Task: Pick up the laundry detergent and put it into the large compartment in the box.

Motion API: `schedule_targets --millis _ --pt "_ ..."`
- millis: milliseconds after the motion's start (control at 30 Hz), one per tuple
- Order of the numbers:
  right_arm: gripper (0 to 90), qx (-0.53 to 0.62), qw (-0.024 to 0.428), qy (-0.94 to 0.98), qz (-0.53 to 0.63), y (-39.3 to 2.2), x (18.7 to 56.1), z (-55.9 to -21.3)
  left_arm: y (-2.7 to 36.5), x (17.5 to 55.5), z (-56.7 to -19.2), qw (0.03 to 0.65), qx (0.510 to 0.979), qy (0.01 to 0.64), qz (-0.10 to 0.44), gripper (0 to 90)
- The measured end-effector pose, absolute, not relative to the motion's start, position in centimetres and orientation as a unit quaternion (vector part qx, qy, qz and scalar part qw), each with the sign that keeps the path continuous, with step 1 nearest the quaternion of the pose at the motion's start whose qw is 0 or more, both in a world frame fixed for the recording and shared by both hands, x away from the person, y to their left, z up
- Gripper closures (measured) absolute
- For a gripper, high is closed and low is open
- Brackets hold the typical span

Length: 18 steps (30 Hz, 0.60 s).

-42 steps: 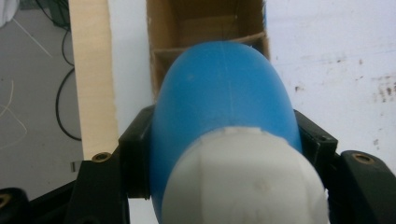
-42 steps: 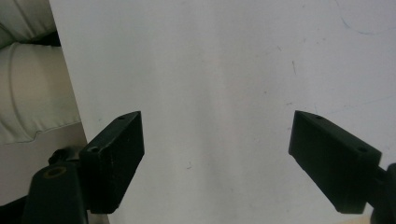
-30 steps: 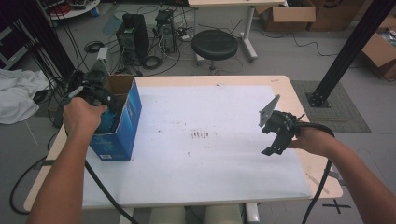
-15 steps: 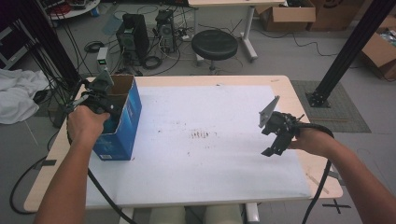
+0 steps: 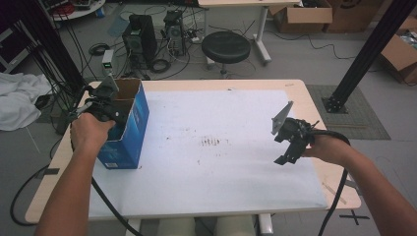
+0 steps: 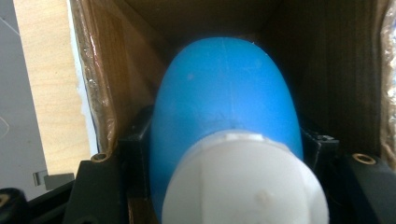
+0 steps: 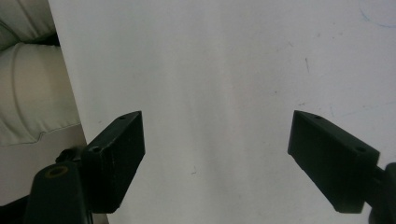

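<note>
Left gripper [image 6: 224,186] clamped on the blue bottle [image 6: 224,102] inside the box [image 5: 129,129] at the table's left edge.
I'd draw it straight up, clear of the cardboard walls; my right gripper [image 7: 215,158] waits wide open, empty.

1. The bottle [image 6: 224,98] between the black jaws of the left gripper [image 6: 224,154] has a bright blue body and a white cap.
2. The box [image 5: 129,129] is blue outside with a white patch low on its side, and plain brown cardboard inside.
3. The table [image 5: 231,162] has a white surface with small dark marks and a light wood edge.
4. The right gripper [image 7: 217,158] is black.
5. The stool [image 5: 225,46] behind the table is black.
</note>
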State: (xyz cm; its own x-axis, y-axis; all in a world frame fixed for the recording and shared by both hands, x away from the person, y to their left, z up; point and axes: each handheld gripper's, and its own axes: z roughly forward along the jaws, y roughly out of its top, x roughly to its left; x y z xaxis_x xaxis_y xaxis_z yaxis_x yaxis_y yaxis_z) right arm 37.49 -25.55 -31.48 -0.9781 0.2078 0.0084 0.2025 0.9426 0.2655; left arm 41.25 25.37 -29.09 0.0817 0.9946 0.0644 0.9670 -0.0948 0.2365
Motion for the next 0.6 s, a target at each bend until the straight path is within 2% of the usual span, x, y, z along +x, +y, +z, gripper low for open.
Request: schedule_targets --millis 600 --pt "18.6 0.101 0.015 0.986 0.133 -25.51 37.35 -31.4 25.61 41.09 -28.56 0.092 0.731 0.669 0.097 31.8"
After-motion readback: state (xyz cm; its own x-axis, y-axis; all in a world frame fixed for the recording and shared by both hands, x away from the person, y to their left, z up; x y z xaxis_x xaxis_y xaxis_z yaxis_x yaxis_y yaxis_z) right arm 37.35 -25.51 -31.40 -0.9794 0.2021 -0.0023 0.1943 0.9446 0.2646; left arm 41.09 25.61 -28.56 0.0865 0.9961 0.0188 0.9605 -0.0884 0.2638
